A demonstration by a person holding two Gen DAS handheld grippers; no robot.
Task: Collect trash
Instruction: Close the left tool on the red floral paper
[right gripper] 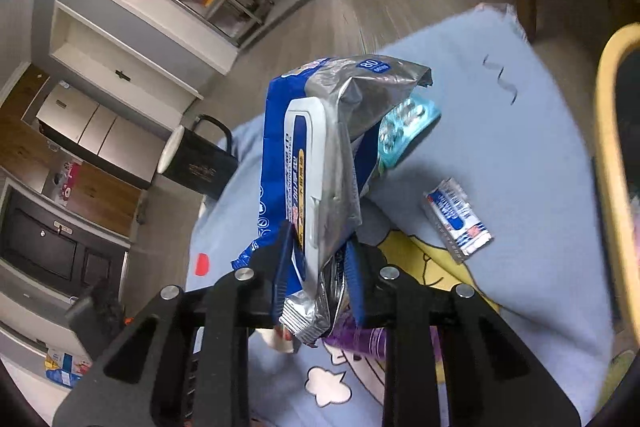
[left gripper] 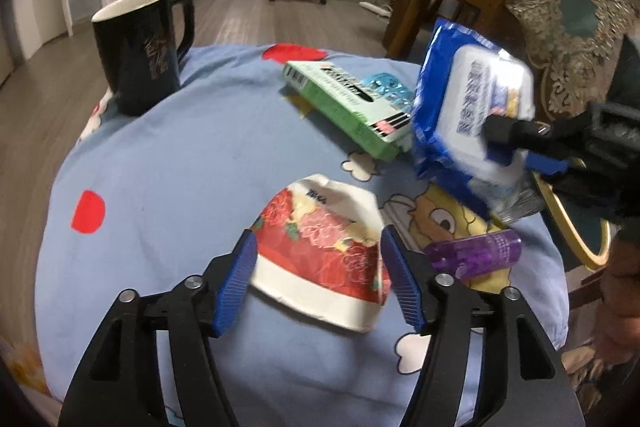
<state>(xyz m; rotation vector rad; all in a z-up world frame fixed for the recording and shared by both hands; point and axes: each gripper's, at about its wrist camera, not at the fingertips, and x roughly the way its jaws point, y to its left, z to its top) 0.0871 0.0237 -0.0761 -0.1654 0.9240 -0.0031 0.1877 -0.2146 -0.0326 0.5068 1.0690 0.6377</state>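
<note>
Blue tablecloth (left gripper: 192,155); left gripper (left gripper: 318,279) wide around cup (left gripper: 320,259); right gripper (right gripper: 320,279) pinching wipes pack (right gripper: 316,163)

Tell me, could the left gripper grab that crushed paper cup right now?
Probably yes: the left gripper is open, its fingers either side of the crushed paper cup, with nothing between.

The left wrist view looks down along its tongs at the blue tablecloth (left gripper: 180,155), close. The right wrist view, tilted, looks across it. Both share the black mug (left gripper: 138,51) (right gripper: 196,163) and wipes pack (left gripper: 472,123) (right gripper: 316,163).
</note>
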